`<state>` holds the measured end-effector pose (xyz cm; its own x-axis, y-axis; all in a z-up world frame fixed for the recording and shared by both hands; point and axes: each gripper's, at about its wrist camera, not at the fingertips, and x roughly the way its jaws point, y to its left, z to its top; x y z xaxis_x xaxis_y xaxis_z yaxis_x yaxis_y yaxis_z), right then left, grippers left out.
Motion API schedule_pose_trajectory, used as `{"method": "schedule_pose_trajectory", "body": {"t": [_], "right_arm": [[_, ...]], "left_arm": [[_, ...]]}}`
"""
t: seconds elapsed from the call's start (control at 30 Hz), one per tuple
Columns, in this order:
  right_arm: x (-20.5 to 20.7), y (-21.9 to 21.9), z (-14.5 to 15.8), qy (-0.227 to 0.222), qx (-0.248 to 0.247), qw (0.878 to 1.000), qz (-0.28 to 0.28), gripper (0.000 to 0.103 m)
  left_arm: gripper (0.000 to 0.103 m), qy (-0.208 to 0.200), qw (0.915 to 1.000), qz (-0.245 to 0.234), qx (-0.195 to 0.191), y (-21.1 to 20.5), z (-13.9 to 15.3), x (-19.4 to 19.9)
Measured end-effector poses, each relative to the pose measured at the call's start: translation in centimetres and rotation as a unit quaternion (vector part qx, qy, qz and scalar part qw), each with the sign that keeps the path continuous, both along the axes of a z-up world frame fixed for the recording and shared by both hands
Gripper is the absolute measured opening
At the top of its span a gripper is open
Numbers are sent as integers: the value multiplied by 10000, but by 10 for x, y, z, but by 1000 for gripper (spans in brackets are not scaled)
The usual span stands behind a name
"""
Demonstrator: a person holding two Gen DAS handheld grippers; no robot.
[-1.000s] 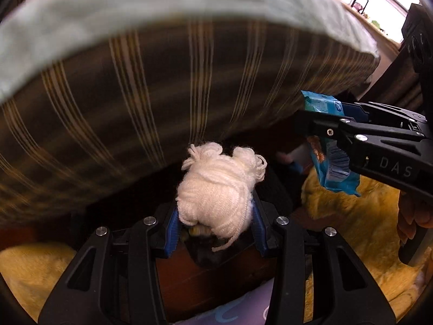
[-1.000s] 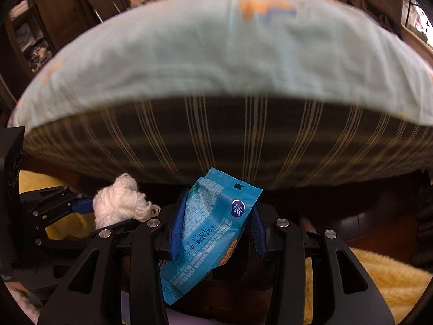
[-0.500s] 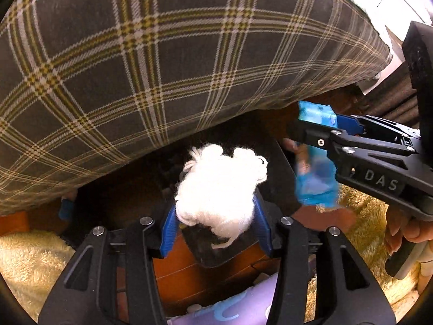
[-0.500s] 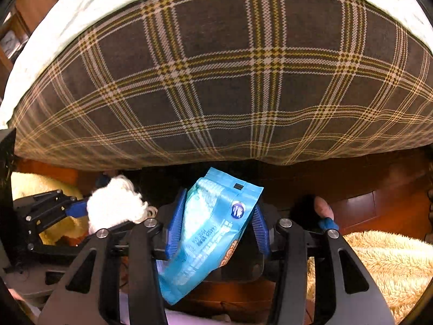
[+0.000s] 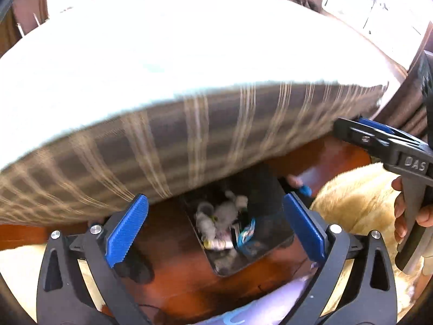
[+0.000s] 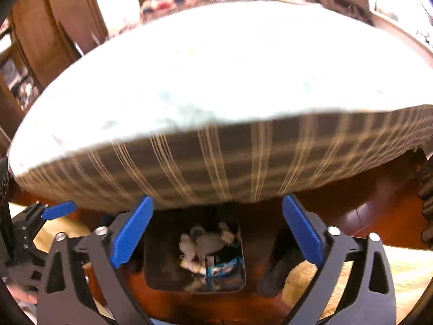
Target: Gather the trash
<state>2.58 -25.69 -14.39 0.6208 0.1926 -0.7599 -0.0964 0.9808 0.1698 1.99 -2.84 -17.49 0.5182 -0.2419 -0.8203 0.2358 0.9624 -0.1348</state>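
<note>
A black bin [image 5: 216, 266] stands on the wood floor just below the bed's edge. Inside it lie a white yarn ball [image 5: 224, 212] and a blue snack wrapper [image 5: 246, 234] among other scraps. My left gripper [image 5: 215, 203] hangs above the bin, its jaws opening wide with nothing between them. In the right wrist view the same bin [image 6: 151, 270] holds the yarn ball [image 6: 208, 241] and the wrapper [image 6: 222, 268]. My right gripper [image 6: 217, 205] is above it too, jaws opening and empty. Each gripper shows at the edge of the other's view.
A bed mattress [image 5: 189, 140] with a plaid side and pale sheet overhangs the bin's far side. A yellow fluffy rug [image 5: 360, 203] lies right of the bin and on the left. A hand [image 5: 406, 211] holds the right gripper's handle. A lavender object [image 5: 259, 308] lies nearest me.
Both grippers have opened wide and risen. The yarn ball left the left jaws and the blue wrapper left the right jaws; both now lie in the bin.
</note>
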Motion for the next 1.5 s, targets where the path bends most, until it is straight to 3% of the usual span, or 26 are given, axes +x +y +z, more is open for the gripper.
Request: {"method": "schedule_pose_trajectory", "body": {"t": [0.2, 0.37, 0.5, 0.63, 0.9, 1.5], "right_arm": [[-19, 4, 59, -799, -357, 9962, -39, 100], [-41, 5, 104, -1620, -854, 9826, -319, 100], [-52, 3, 125, -1996, -765, 9758, -452, 100], [-61, -2, 139, -2115, -495, 9743, -590, 100], [-71, 8, 136, -2315, -818, 9676, -587, 100], [-74, 9, 139, -2346, -649, 9683, -568, 100]], "left_arm": [[95, -697, 9969, 343, 158, 19, 55, -15], [95, -1350, 9887, 615, 214, 39, 102, -24], [95, -1925, 9785, 706, 225, 40, 133, -38], [95, -2175, 9727, 784, 186, 42, 146, -49], [95, -2483, 9651, 798, 223, 41, 162, -62], [95, -2512, 9644, 810, 187, 40, 164, -63]]}}
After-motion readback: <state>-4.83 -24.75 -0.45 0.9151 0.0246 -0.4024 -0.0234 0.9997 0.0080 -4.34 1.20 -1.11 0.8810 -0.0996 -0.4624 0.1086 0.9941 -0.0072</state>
